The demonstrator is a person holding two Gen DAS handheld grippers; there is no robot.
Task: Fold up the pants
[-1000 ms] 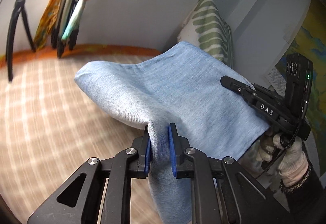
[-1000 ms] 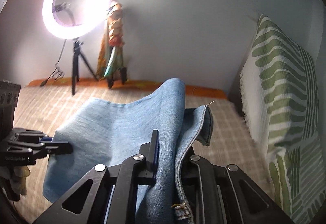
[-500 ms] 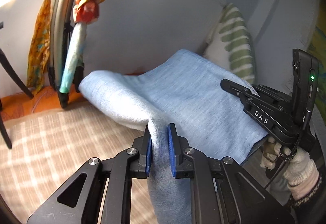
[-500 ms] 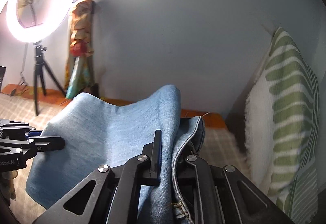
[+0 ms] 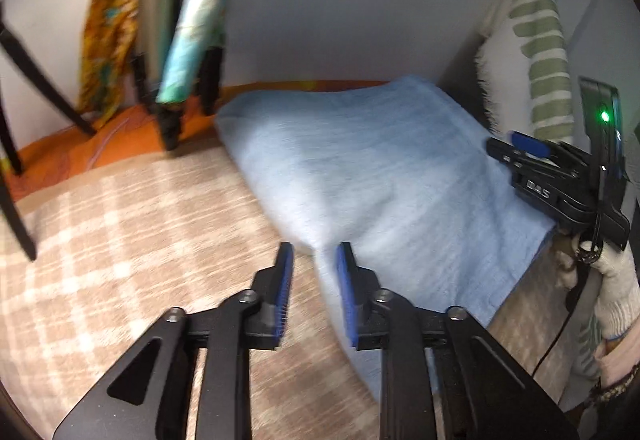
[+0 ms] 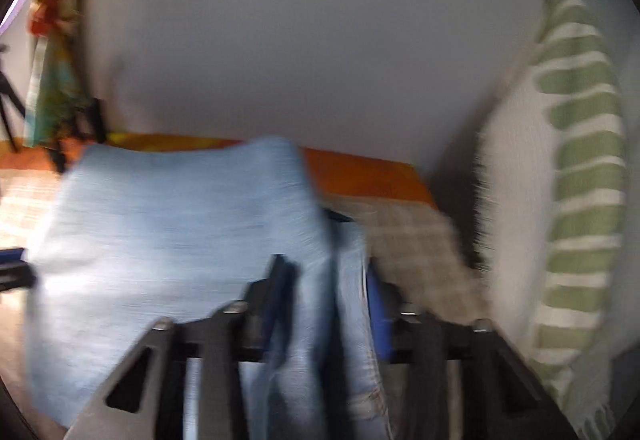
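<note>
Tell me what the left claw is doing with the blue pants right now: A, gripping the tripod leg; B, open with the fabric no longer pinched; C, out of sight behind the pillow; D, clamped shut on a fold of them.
B: the left claw stands with its blue pads apart, and the pants drape past the gap unpinched.

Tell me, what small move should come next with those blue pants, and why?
Probably draw the left gripper back off the pants: its blue pads stand apart with cloth only brushing the right one, and the folded pants seem laid on the checked blanket. The right gripper looks opened too, though blurred.
</note>
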